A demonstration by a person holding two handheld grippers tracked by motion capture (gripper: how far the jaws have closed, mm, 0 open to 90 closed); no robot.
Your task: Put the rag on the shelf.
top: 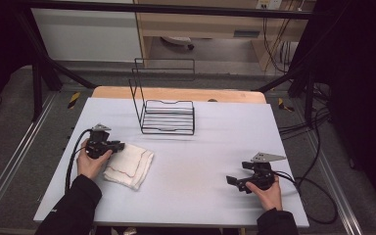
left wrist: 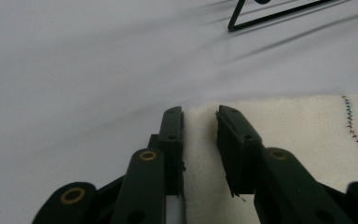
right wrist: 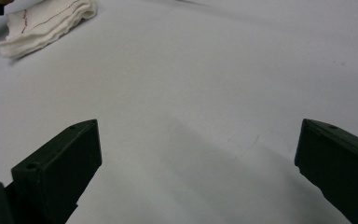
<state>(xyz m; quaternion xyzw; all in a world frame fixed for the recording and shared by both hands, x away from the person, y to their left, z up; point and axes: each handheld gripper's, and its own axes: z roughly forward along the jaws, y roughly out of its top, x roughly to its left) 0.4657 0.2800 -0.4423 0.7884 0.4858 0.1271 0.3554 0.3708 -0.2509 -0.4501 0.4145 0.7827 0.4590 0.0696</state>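
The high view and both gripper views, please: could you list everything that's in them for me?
table: one, pale grey top, centre of the high view.
wire rack: one, black, far middle of the table.
folded cloth: one, white with a thin coloured stitch line, near left of the table.
cables: several, black, on the floor right of the table.
left gripper: one, black, jaws slightly apart over the cloth's edge.
right gripper: one, black, jaws wide apart above bare table.
hands: two, one on each gripper, dark sleeves.
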